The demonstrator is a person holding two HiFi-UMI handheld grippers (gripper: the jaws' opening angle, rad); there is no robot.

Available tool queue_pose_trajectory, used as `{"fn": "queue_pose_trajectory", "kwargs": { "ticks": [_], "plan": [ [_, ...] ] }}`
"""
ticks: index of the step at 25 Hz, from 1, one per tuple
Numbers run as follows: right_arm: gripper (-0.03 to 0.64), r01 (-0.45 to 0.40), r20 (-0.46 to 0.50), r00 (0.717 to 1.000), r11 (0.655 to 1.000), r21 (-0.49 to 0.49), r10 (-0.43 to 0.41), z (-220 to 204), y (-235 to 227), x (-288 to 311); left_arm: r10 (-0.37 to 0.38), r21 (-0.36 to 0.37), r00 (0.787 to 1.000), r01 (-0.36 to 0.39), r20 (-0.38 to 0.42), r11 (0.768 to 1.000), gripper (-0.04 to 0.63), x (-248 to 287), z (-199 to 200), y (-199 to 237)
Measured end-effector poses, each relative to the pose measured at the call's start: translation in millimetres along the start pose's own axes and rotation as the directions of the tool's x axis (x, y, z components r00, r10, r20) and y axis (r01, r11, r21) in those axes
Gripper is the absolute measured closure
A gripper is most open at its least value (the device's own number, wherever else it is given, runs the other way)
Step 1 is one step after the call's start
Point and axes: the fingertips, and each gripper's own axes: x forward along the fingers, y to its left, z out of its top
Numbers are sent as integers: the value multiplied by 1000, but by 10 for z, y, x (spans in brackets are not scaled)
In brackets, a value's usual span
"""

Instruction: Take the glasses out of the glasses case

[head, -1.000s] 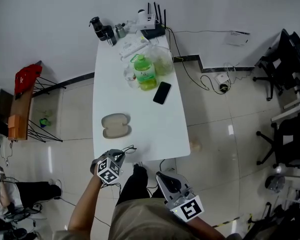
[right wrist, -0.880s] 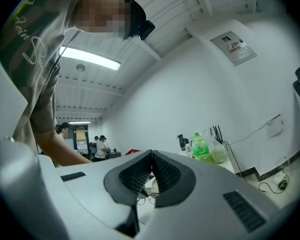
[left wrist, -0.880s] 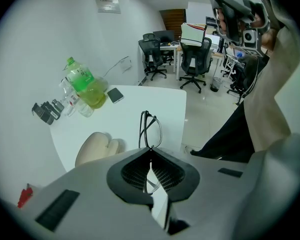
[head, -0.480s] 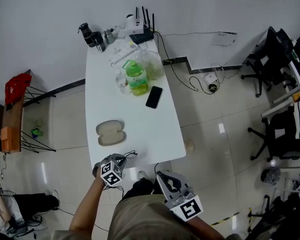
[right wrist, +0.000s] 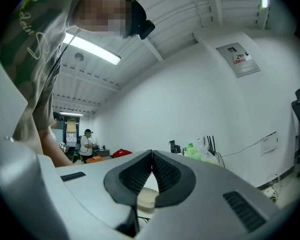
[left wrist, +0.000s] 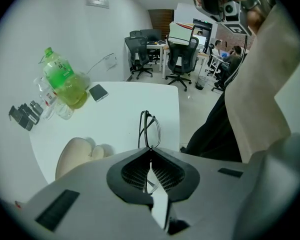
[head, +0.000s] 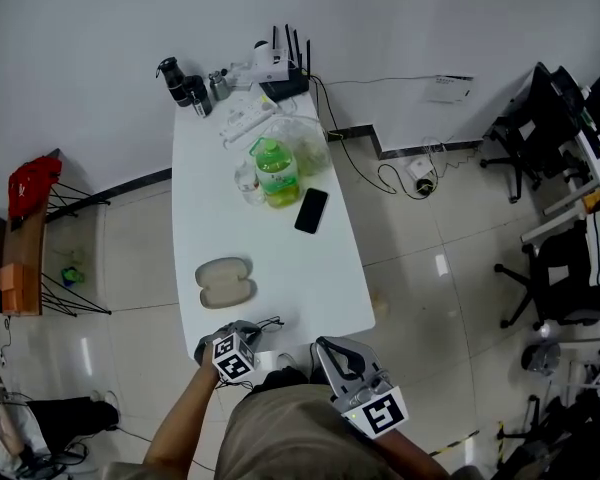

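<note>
The left tool (left wrist: 150,153) has drifted slightly right along the bench's (head: 325,268) near edge, still clamped on the glasses (left wrist: 149,129). They are clear of the open case (head: 227,281) by the near-left corner, so removal looks done. The right tool (right wrist: 151,156) is closed and empty.

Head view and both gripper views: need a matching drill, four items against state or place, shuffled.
Items
1. glasses
2. glasses case
3. phone
4. right gripper

States or places
a. jaws together, nothing between them
b. lying open on the table
c. pinched in the left gripper
d. flat on the table, next to the green bottle

Pairs: 1-c, 2-b, 3-d, 4-a
</note>
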Motion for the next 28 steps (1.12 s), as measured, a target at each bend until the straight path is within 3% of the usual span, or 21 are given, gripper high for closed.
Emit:
{"fn": "queue_pose_trajectory", "kwargs": {
  "ticks": [10, 28],
  "plan": [
    [606, 47, -6, 999, 999, 3, -47, 120, -355, 32, -77, -52, 997, 78, 3, 996, 578, 122, 119, -89],
    [606, 113, -3, 994, 994, 1, -113, 116, -623, -194, -140, 43, 990, 141, -30, 989, 578, 347, 393, -205]
  ]
}}
